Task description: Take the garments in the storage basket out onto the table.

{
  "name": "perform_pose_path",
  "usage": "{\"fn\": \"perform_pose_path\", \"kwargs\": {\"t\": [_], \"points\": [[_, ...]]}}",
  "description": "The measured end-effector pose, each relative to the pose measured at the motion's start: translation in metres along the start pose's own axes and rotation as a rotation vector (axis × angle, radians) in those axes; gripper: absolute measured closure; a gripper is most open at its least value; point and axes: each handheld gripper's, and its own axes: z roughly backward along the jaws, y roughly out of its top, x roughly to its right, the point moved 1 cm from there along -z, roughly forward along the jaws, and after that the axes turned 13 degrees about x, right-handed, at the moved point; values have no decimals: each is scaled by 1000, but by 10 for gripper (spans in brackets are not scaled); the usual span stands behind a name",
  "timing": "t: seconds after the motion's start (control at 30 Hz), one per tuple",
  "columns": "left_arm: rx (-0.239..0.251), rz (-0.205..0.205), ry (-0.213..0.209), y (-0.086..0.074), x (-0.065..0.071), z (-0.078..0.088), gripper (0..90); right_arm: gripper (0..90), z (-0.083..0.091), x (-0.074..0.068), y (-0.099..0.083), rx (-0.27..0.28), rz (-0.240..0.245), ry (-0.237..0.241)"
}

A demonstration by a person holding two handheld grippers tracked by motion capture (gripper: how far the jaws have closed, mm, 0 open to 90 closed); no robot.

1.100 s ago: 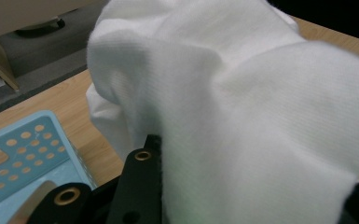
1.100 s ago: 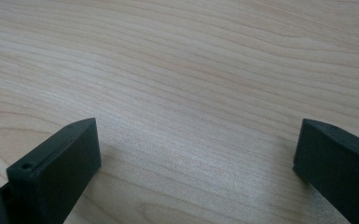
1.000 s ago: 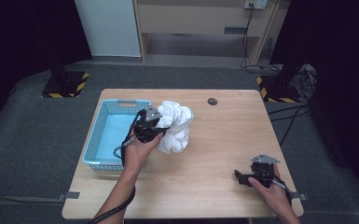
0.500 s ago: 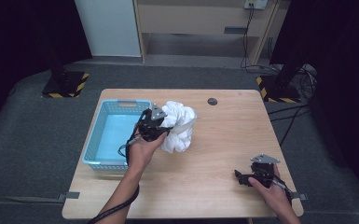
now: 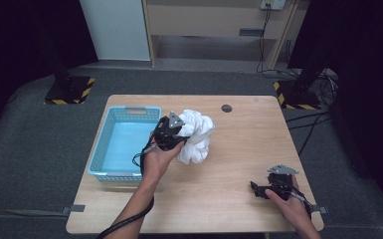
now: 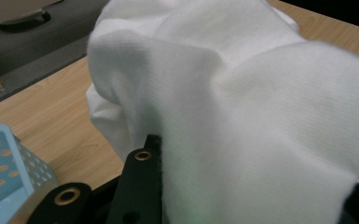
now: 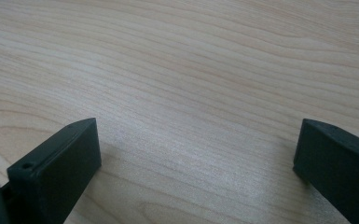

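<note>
White cloth [image 5: 195,137] has shifted slightly toward basket [image 5: 124,144].

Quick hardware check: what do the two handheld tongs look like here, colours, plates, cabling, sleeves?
Both are black. The left tongs carry a grey three-cornered plate on top, with a black cable looping below the hand and trailing along the forearm. The right tongs have the same grey plate and a black cable at the wrist. Their own jaws are blocky matte black, one with a small hole. Both forearms look bare, no sleeves.
</note>
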Motion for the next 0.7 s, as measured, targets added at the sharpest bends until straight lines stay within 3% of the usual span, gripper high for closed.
{"fn": "perform_pose_path", "kwargs": {"t": [0.7], "points": [[-34, -1, -14, -2, 8, -21, 683, 4, 0, 0, 0, 0, 0, 0]]}}
